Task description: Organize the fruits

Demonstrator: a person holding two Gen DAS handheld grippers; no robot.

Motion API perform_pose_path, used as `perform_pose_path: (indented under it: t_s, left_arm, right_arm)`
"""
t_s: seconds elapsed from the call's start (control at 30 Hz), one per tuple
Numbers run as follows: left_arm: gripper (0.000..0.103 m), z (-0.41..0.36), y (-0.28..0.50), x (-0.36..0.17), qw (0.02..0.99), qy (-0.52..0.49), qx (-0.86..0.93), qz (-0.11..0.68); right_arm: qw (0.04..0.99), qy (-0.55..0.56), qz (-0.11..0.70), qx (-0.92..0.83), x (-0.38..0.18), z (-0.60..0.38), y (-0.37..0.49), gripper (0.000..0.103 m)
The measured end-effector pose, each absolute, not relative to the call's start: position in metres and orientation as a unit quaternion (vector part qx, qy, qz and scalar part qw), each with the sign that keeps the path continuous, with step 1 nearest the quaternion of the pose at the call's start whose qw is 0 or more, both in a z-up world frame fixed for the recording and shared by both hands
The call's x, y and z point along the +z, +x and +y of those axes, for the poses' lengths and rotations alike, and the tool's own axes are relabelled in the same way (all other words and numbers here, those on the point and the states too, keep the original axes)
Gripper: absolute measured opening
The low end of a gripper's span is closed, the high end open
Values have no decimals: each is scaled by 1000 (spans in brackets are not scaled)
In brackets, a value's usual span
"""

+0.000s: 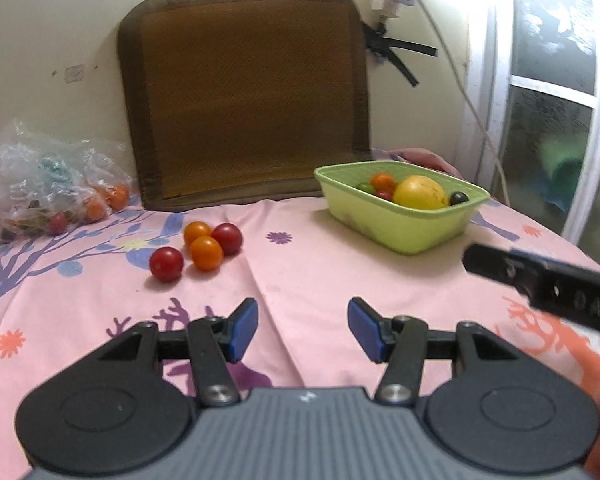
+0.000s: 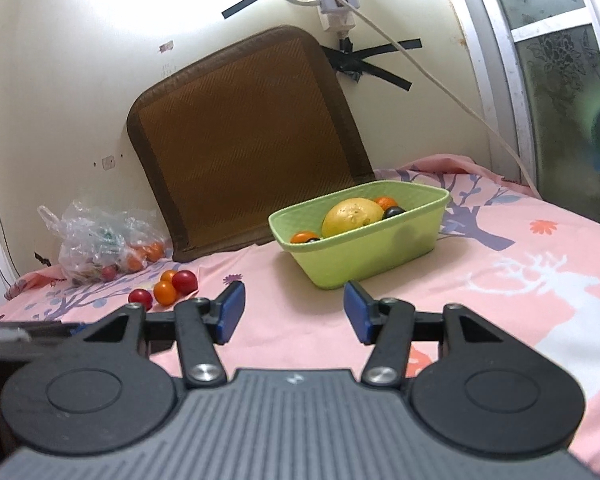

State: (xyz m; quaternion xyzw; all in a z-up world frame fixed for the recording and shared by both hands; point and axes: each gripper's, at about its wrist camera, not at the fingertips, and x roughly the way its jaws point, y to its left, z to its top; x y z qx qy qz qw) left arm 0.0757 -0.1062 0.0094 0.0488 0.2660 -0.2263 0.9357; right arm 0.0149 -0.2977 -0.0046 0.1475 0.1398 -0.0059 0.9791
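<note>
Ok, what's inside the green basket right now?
The green basket holds a large yellow fruit, orange tomatoes, a red one and dark ones. Anything beneath them is hidden by the wall.

four loose tomatoes [image 1: 198, 250], one green basket [image 1: 400, 232], one plastic bag [image 1: 48, 188].

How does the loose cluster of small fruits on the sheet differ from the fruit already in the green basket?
The loose cluster is four small round fruits, two red and two orange, lying bare on the pink sheet. The green basket holds a mixed lot: one large yellow fruit beside small orange, red, green and dark ones. The cluster lies to the basket's left. Both include small orange and red fruits.
</note>
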Motion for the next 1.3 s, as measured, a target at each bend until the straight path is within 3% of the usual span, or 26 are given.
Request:
perform_pose_path:
  t_s: [1.23,1.3]
  left_arm:
    - [67,-102,60,9,934,38,-273,229]
    - [77,-102,60,9,934,37,-271,228]
  right_arm:
    - [979,162,122,8,-5,-299,8,66]
    - [980,162,119,10,-5,-298,7,66]
